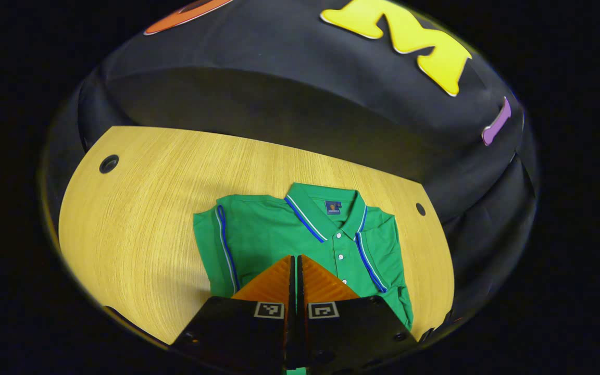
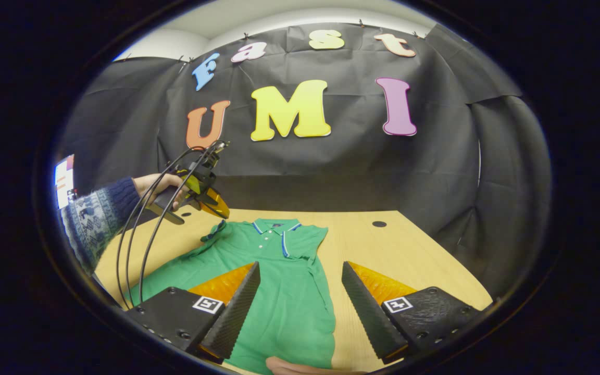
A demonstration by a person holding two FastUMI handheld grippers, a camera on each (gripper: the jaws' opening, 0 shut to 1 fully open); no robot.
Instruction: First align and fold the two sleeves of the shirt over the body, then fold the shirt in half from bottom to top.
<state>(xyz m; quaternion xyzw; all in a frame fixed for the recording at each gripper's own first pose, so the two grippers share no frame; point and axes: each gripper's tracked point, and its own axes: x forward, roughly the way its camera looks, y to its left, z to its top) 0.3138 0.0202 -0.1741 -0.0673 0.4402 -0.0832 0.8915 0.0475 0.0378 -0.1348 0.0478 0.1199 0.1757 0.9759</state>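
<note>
A green polo shirt (image 1: 258,234) with blue-and-white trim lies collar-up on the wooden table (image 1: 138,219). Both sleeves are turned in over the body, their striped cuffs running down each side. My left gripper (image 1: 296,259) hovers above the shirt's middle, shut, with nothing seen between its tips. In the right gripper view a hand holds the left gripper (image 2: 219,207) in the air over the shirt's (image 2: 284,281) left shoulder. My right gripper (image 2: 300,284) stands open low over the shirt's lower body, one finger on each side of the cloth.
The table has round cable holes (image 1: 109,163) (image 1: 421,209) (image 2: 379,224). Black cables (image 2: 144,245) hang from the left gripper past a patterned sleeve (image 2: 91,221). Part of a hand (image 2: 300,367) rests at the shirt's near edge. Bare wood (image 2: 414,255) lies right of the shirt.
</note>
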